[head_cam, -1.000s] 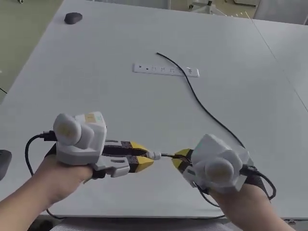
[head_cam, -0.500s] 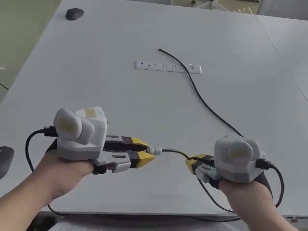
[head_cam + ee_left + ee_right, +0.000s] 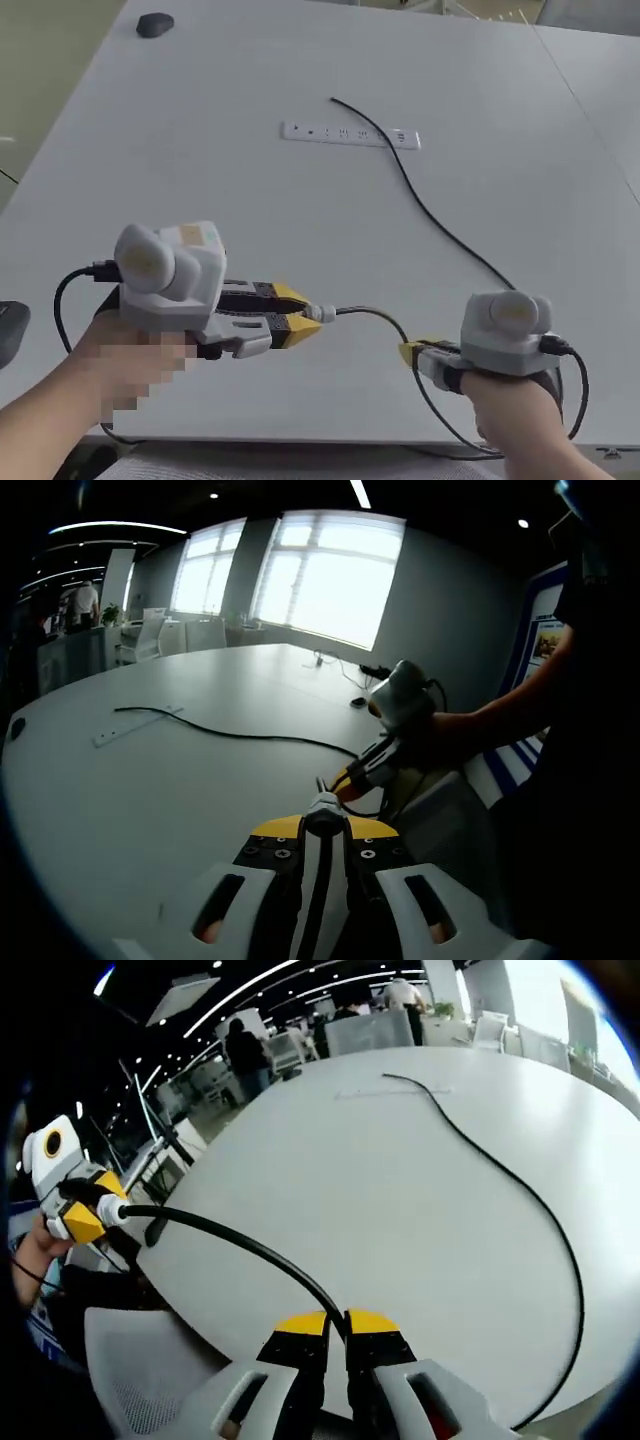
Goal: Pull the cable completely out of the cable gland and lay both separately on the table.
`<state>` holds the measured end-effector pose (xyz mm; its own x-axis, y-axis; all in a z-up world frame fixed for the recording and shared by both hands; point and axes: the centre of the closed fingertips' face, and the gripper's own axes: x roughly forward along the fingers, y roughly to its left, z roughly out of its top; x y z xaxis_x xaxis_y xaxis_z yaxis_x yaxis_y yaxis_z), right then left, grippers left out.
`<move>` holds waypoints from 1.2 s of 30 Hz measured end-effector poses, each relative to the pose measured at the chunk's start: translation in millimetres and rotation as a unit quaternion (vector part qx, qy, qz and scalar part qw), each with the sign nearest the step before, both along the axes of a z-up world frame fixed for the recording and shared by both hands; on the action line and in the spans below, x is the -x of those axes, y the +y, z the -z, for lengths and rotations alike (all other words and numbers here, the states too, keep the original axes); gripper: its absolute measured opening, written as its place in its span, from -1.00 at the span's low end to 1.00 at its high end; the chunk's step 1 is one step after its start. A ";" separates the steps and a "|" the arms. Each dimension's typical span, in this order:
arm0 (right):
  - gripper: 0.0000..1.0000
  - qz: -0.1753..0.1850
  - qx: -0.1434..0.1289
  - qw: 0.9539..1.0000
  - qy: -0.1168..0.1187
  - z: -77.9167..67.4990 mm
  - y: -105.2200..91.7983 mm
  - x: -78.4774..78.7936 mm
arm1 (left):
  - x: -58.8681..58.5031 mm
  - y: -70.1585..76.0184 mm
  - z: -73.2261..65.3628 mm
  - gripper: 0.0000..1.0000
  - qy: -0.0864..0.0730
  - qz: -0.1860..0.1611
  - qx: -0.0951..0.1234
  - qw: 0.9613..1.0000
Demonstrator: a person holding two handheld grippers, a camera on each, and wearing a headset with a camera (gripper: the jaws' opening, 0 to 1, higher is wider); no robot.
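Left gripper (image 3: 300,320): jaws clamped on the white cable gland (image 3: 320,314), held over the table (image 3: 230,190) near its front edge. Right gripper (image 3: 410,352): jaws closed on the black cable (image 3: 375,316), a short slack bow away from the gland.

Assessment: the gland is small, rigid and light. The cable is limp and smooth-sheathed, so liable to slip; grip it close to the gland and pull straight. Cable slack loops past the front edge. Wide bare surface lies ahead, with the power strip (image 3: 350,136) and mouse (image 3: 154,24) well apart.
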<state>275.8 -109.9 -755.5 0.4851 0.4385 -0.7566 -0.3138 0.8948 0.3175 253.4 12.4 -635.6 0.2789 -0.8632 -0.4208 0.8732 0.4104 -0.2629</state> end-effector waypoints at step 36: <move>-0.52 -0.271 0.102 0.935 -0.204 -87.8 58.8 2.7 | -8.0 7.0 -0.1 -0.70 0.007 -0.010 0.006 1.000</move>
